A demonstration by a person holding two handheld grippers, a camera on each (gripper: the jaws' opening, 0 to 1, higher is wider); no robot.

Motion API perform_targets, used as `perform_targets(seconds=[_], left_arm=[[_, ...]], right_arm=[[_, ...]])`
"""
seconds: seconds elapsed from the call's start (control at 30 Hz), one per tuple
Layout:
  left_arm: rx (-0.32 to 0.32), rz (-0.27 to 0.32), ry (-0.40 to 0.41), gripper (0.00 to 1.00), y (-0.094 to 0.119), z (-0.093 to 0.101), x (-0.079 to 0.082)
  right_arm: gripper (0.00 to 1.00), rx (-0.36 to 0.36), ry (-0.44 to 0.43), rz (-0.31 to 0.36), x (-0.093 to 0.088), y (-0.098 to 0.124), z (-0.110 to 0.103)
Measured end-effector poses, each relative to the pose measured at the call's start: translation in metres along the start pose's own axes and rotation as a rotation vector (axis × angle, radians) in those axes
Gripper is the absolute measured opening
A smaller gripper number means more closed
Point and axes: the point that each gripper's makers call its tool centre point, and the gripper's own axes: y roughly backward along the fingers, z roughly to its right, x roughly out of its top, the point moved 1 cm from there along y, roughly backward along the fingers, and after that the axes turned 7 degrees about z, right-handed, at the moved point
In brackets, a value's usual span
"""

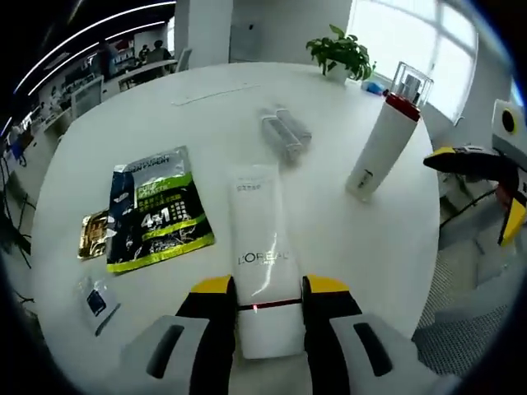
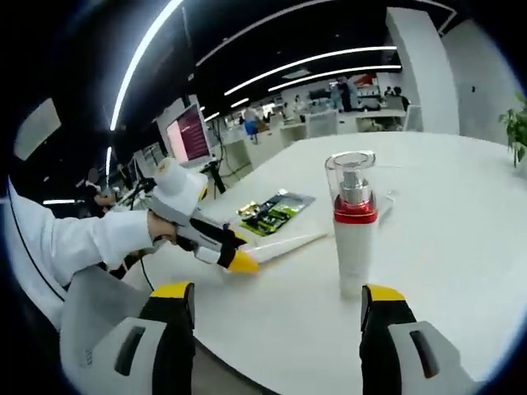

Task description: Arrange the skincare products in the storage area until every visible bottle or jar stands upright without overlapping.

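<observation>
The pump bottle (image 2: 354, 226) already stands upright on the table (image 1: 346, 247), but the tube (image 1: 259, 247), pinched by the left gripper (image 1: 269, 306), lies flat; the right gripper (image 2: 276, 317) jaws are spread.

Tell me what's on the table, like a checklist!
Surface: round white table.
Job's things: white L'Oreal tube lying flat; tall white pump bottle with red collar and clear cap upright.
Clutter: green-and-black foil sachet, small gold packet, small white packet, two grey wrapped sachets.
Claws: left claw shut on the tube; right claw open before the bottle.
Cables: nothing seen.
Surroundings: potted green plant, bright window, office desks.
</observation>
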Motion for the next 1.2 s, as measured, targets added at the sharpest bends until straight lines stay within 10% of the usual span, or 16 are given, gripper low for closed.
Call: perform_targets(seconds=[0.3,0.43,0.8,1.2], left_arm=[[0.001,0.024,0.054,0.27,0.015,-0.001,0.001],[0.005,0.042,0.058,0.27,0.023,0.003,0.005],[0.000,0.084,0.079,0.26,0.033,0.009,0.013],[-0.021,0.086,0.087,0.26,0.041,0.021,0.009]], right_arm=[[0.59,0.139,-0.261,0.050,0.009,-0.013,-0.035],[0.63,0.122,-0.264,0.021,0.007,-0.023,-0.040],[0.67,0.030,-0.801,0.021,-0.010,-0.058,-0.042],[0.56,-0.070,-1.098,0.080,-0.020,-0.086,-0.018]])
